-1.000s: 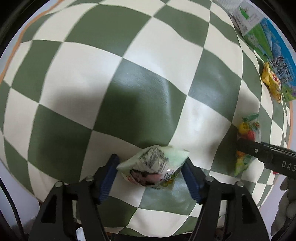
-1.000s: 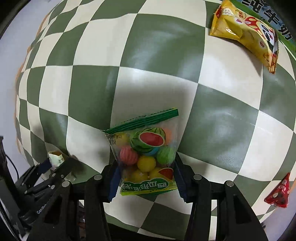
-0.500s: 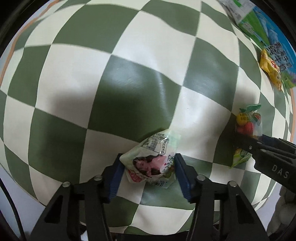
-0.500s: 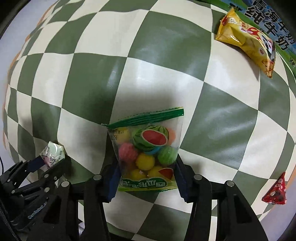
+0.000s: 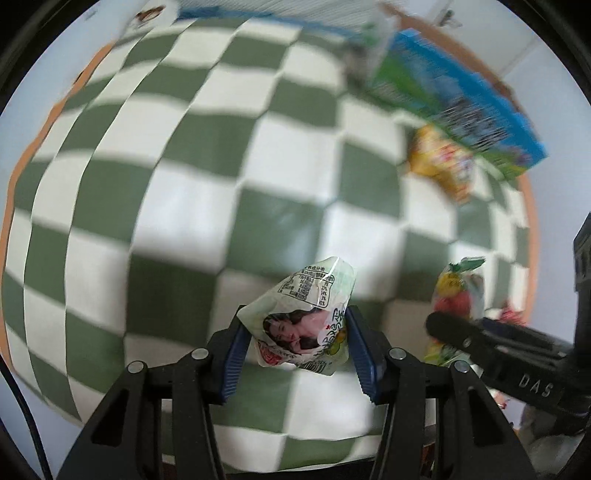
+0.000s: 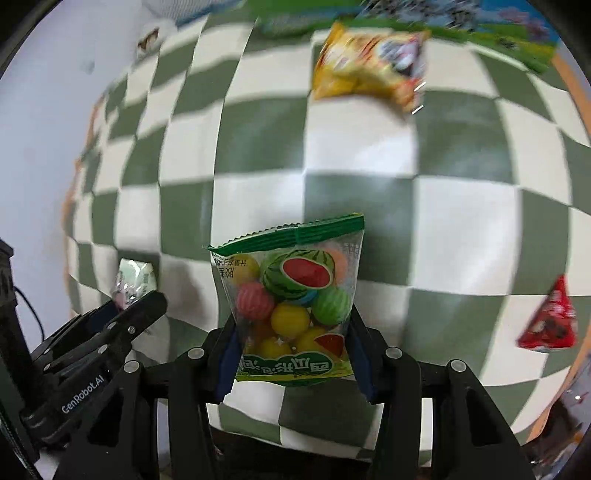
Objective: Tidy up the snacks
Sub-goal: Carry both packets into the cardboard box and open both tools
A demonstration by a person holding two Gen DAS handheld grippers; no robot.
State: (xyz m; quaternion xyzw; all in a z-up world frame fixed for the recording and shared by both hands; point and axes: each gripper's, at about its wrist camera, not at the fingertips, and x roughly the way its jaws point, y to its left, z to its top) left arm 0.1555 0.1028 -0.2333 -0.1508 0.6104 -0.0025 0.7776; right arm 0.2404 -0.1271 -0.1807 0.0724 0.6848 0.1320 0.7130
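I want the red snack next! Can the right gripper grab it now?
Probably not yet. The right gripper is shut on the gumball bag, so it is full. The red snack lies uncovered on the cloth, apart from everything else.

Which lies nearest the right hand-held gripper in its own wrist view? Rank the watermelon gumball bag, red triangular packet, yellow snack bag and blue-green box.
1. Clear watermelon gumball bag: clamped in the right hand-held gripper.
2. Red triangular packet: on the right.
3. Yellow snack bag: far, slightly right.
4. Blue-green box: at the far edge.

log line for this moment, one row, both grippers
left gripper: shut on pale green packet | right gripper: shut on watermelon candy bag | both above checkered cloth
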